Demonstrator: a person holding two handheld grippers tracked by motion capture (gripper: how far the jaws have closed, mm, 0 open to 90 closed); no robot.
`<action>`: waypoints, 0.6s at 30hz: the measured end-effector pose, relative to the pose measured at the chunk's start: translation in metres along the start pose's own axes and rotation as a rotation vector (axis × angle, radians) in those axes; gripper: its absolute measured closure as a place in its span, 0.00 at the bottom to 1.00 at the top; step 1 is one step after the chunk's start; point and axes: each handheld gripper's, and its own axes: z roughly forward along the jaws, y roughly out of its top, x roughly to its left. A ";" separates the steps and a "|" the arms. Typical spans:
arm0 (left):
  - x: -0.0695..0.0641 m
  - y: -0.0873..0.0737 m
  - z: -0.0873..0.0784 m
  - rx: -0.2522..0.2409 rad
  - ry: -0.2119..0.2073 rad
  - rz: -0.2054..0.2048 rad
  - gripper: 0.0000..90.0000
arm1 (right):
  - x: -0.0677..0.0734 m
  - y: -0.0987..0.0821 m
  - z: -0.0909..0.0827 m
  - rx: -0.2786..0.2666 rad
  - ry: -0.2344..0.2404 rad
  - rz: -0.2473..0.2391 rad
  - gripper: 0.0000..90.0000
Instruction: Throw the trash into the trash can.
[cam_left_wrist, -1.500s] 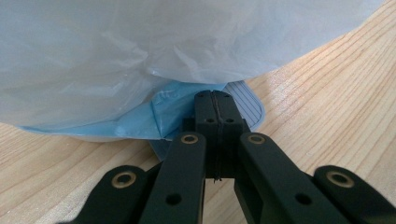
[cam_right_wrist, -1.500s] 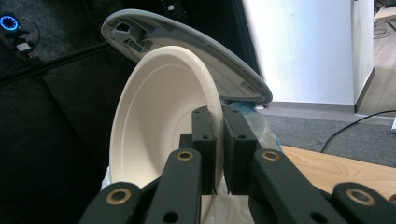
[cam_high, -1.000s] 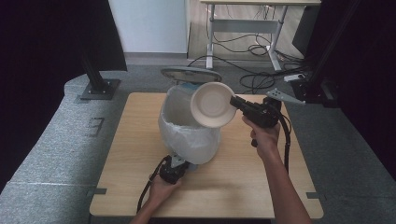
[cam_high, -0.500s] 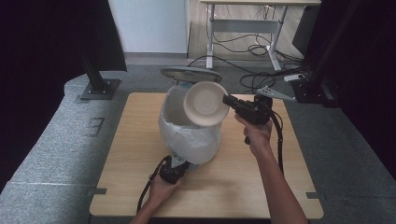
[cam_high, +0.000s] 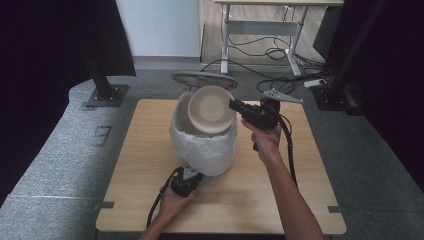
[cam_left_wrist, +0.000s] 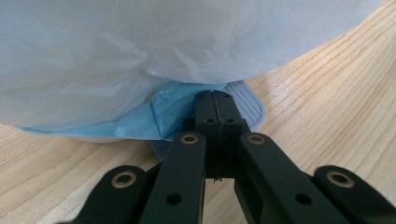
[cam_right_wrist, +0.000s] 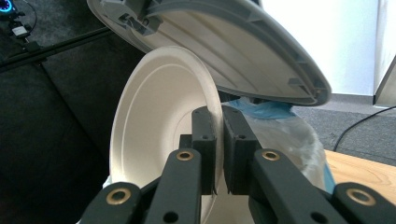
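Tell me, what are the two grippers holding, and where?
The right gripper pinches a paper plate by its rim, over the open bin. The left gripper is shut, holding nothing, its tips on the bin's pedal.

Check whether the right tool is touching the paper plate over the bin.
Touching. The right gripper view shows the right tool with its jaws closed on the paper plate's rim, one on each face.

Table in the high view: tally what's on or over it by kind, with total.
Pedal bin, lid up, lined with a white bag: 1
Paper plate: 1
Tongs, left tongs and right tongs: 2
Total: 4
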 end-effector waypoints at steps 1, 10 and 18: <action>0.000 0.000 0.000 0.000 0.000 0.000 1.00 | 0.000 0.000 0.002 0.002 0.002 -0.002 0.94; 0.000 0.000 0.000 0.001 -0.002 0.000 1.00 | 0.005 0.000 0.013 0.011 -0.001 -0.019 0.94; 0.000 0.000 0.000 0.001 0.000 0.002 1.00 | 0.002 -0.004 0.019 0.037 -0.061 -0.055 0.60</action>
